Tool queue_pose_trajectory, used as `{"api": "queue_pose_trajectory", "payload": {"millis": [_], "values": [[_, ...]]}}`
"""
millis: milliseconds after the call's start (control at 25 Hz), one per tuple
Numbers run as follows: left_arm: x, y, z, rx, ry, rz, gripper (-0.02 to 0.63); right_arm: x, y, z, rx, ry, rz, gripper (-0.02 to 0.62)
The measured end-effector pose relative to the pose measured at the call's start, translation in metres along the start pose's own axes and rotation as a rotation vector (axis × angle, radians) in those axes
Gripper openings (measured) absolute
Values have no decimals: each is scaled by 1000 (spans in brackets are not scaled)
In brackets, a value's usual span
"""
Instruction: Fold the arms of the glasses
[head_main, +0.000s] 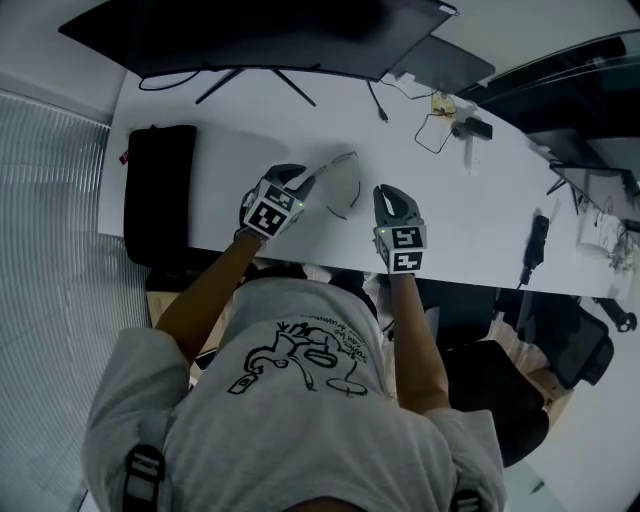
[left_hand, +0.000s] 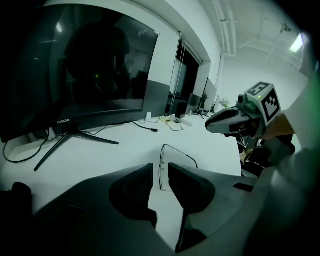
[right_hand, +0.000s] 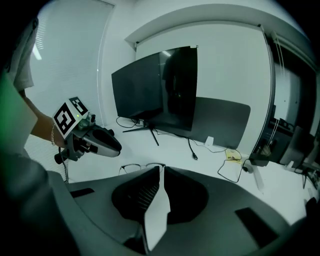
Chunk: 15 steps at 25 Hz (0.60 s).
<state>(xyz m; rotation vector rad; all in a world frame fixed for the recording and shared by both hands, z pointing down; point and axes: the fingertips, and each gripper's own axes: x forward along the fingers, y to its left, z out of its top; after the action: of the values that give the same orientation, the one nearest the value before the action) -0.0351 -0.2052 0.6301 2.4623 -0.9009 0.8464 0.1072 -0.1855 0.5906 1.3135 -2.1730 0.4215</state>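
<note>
A thin-rimmed pair of glasses (head_main: 338, 185) rests on the white desk (head_main: 230, 120) near its front edge, arms unfolded. My left gripper (head_main: 300, 182) is at the glasses' left end. In the left gripper view that end of the glasses (left_hand: 161, 167) stands edge-on between my left gripper (left_hand: 160, 169) jaws, with pale desk showing on both sides of it. My right gripper (head_main: 393, 193) hovers just right of the glasses, jaws nearly together and empty. The right gripper view shows the glasses (right_hand: 131, 167) just beyond my right gripper (right_hand: 161, 171) and the left gripper (right_hand: 116, 147) over them.
A large dark monitor (head_main: 260, 35) on a splayed stand fills the back of the desk. A black pouch (head_main: 158, 190) lies at the left end. Cables and small gadgets (head_main: 440, 125) lie at the back right. A dark chair (head_main: 500, 390) stands beside the person.
</note>
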Motion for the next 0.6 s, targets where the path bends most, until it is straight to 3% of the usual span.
{"api": "queue_pose_trajectory", "payload": {"millis": [280,600], "values": [[34,0,-25,-5,92,-77,118,35,-9,-40,30,75,-11,37],[53,-1,-41,-23,129,-83,118,56,-5,-76,60,152,4,35]]}}
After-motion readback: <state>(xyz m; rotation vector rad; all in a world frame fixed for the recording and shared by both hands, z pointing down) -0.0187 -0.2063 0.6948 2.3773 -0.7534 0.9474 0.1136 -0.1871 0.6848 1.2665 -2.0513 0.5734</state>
